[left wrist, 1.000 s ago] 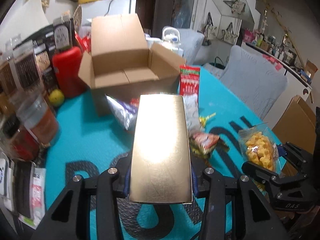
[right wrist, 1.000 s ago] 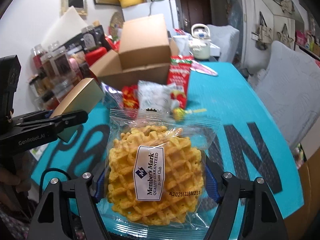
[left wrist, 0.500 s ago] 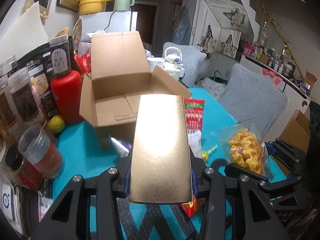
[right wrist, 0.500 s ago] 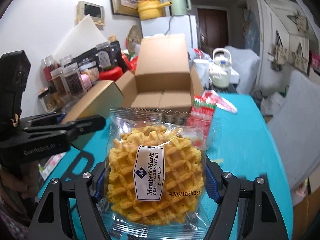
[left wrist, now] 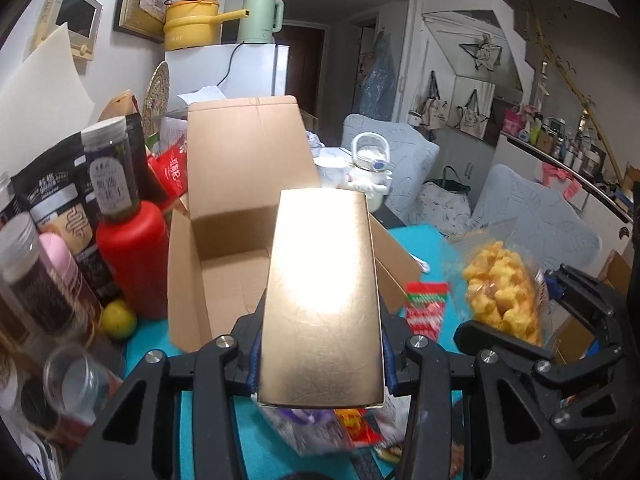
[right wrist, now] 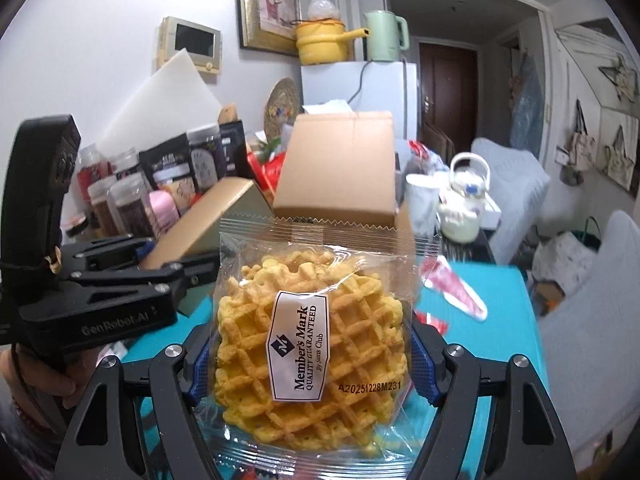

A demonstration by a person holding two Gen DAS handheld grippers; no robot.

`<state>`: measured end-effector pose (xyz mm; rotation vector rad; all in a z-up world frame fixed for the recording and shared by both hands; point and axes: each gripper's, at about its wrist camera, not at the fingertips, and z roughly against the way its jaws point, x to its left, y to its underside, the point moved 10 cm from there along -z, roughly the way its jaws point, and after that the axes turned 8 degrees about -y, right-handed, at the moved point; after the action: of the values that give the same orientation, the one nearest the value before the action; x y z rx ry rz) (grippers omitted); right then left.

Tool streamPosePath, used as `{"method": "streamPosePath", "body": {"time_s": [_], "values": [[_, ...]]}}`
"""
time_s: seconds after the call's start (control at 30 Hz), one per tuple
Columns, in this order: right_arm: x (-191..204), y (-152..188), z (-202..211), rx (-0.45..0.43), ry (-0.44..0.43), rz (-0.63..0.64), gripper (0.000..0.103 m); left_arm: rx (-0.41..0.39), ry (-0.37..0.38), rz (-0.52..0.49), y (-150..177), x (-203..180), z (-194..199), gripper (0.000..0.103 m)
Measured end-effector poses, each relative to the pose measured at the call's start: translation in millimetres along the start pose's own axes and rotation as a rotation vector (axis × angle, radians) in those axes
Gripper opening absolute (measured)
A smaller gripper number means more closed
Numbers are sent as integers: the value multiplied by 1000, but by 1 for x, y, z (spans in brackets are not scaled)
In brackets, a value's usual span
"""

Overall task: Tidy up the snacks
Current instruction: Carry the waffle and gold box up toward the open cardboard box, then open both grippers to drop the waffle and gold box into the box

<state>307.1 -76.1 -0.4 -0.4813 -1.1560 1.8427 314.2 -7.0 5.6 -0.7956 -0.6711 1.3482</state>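
Observation:
My left gripper (left wrist: 320,354) is shut on a long gold box (left wrist: 322,296) and holds it in the air just in front of an open cardboard box (left wrist: 224,264) on the teal table. My right gripper (right wrist: 310,360) is shut on a clear packet of waffles (right wrist: 310,332), also lifted. The waffle packet shows at the right in the left wrist view (left wrist: 500,288). The gold box (right wrist: 208,224) and the left gripper (right wrist: 120,284) show at the left in the right wrist view, with the cardboard box (right wrist: 340,168) behind.
Loose snack packets (left wrist: 352,428) lie on the teal table (left wrist: 152,344) below the gold box, and a red-striped packet (left wrist: 424,308) lies right of it. Jars, a red bottle (left wrist: 132,256) and a lime (left wrist: 118,318) crowd the left. A white kettle (right wrist: 464,208) stands at the back right.
Both grippers have risen and moved forward towards the cardboard box, each still holding its snack. The loose packets have dropped low in the left wrist view.

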Motion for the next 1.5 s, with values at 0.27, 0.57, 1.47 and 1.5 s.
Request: {"method": "streamPosePath", "body": {"time_s": [0.27,0.57,1.47,1.5], "values": [[-16,-53,-43,-42,-27,44,77,-42,-62,37,-47,25,-36,44],[-41,-96,-94,-59,-65,18,77,-70,-97,77,-89,52,-79,44],[-91,-40,-229,235,-12,-114,78,250,-260,46,-30,89,-219,44],[-92,-38,-231,242,-5,-115,78,260,-266,45,-28,90,-221,44]]}}
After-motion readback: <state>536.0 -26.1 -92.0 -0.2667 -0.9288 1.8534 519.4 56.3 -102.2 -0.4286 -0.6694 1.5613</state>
